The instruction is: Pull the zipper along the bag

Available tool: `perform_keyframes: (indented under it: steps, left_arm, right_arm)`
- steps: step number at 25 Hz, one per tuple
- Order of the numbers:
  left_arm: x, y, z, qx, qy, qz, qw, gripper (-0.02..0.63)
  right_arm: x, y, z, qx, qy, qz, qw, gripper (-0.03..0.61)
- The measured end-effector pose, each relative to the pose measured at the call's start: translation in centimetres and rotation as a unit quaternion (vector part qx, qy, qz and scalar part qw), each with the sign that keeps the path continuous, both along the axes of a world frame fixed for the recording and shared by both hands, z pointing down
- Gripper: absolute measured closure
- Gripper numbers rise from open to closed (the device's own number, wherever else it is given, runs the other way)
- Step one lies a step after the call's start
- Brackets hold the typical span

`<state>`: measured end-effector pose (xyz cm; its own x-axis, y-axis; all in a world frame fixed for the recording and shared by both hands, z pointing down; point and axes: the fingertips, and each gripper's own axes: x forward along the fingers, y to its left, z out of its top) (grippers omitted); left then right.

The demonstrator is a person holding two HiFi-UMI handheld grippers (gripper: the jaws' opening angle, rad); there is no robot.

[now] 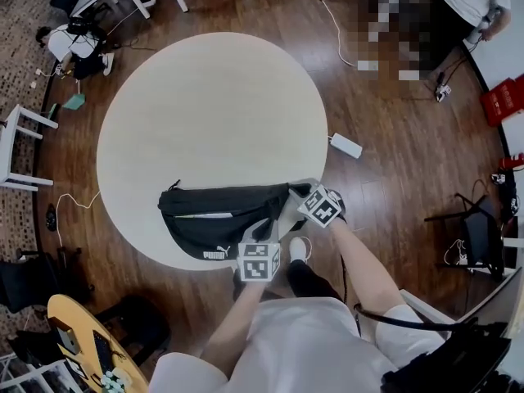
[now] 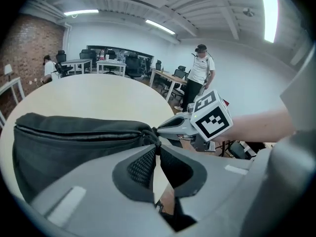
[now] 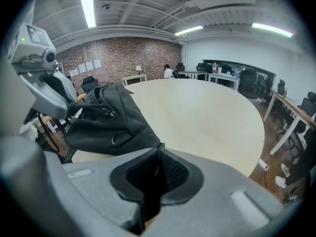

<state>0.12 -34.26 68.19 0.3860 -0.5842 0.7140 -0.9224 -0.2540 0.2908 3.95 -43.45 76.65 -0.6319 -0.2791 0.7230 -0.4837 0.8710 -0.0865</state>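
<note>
**Both tools clenched at one end of the black bag**

A black bag (image 1: 214,218) lies at the near edge of a round, pale worktop (image 1: 213,105), close to the person's body. A white logo (image 1: 214,254) shows on the side nearest the person. The bag's zipper (image 2: 79,131) runs as a dark line along its upper edge.

The left tool (image 1: 259,232) reaches up to the bag from the near side. In the left gripper view its jaws are pressed together, pinching a small black tab (image 2: 155,135) at the end of the zipper line. This looks like the zipper pull, though it is too small and dark to be sure.

The right tool (image 1: 292,193) comes in from the right and meets the same end of the bag. In the right gripper view its jaws are closed tight on a corner of the bag's cloth (image 3: 157,148), and the rest of the bag (image 3: 106,122) slumps away to the left. In the left gripper view the tips of the two tools sit just beside each other.

A white power strip (image 1: 345,145) lies on the wooden floor beyond the worktop.
</note>
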Motion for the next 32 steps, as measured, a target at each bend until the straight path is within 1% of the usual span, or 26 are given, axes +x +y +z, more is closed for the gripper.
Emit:
perform_keyframes:
  steps: [3,5,8,12,14,18,21,28,32]
  left_arm:
    - [-2.4,0.6,-0.7,-0.011,0.025,-0.025,0.9993,0.571]
    - [-4.2,0.7,-1.3,-0.011,0.03,-0.037,0.9988,0.572]
    - [-6.5,0.8,-1.7,-0.011,0.039,-0.047,0.9981,0.574]
    - [-8.9,1.4,-2.0,-0.007,0.043,-0.048,0.9979,0.572]
    - [-10.6,1.8,-2.1,-0.002,0.041,-0.056,0.9976,0.572]
    - [-14.7,2.4,-2.2,0.016,0.016,-0.068,0.9974,0.572]
    - [-18.2,2.8,-2.2,0.02,0.008,-0.085,0.9961,0.572]
    - [-26.4,2.4,-1.6,0.023,-0.005,-0.139,0.99,0.572]
    - [-31.6,2.3,-1.4,0.021,-0.009,-0.174,0.9845,0.572]
  right_arm:
    - [0.2,-0.1,0.1,-0.006,0.004,0.014,1.0,0.58]
    - [0.6,-0.3,0.5,-0.003,0.01,0.024,1.0,0.58]
    - [0.9,-0.5,0.9,-0.002,0.021,0.037,0.999,0.58]
    - [0.9,-0.6,0.7,-0.003,0.03,0.05,0.998,0.58]
    - [0.9,-0.6,0.7,-0.006,0.036,0.062,0.997,0.58]
    - [1.2,-0.9,0.8,-0.021,0.037,0.103,0.994,0.581]
    - [1.3,-0.9,0.9,-0.021,0.042,0.121,0.991,0.581]
    - [1.3,-1.1,1.0,-0.021,0.061,0.14,0.988,0.581]
    - [1.1,-0.9,0.9,-0.019,0.076,0.149,0.986,0.581]
